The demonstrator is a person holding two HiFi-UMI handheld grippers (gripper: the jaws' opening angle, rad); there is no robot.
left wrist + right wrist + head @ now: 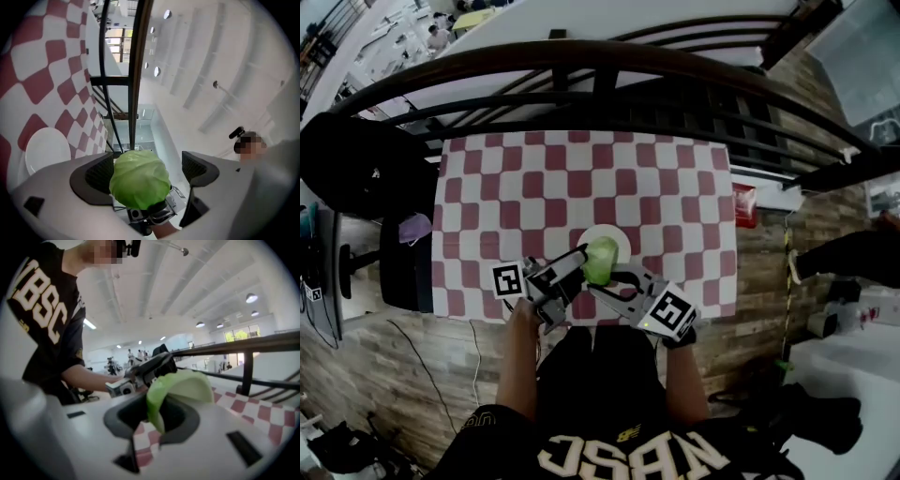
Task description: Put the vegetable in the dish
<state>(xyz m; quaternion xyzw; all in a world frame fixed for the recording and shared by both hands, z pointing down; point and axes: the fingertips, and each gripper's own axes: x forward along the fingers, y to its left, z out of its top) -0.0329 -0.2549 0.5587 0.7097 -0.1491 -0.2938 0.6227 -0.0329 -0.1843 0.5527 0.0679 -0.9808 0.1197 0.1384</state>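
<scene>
Cabbage (601, 260): probably light, soft and springy. It hangs over the dish (602, 229) near the table's (534, 187) front edge. The right gripper (157, 416) pinches its thin rim. The left gripper (147, 171) stands spread around it. A grip across the body would be safer.

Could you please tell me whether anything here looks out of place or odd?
Nothing is spilled or damaged. The only oddity: the green vegetable is not in the white dish but held up near it, one leaf pinched in the right gripper, while the left gripper has its jaws apart either side of it.
</scene>
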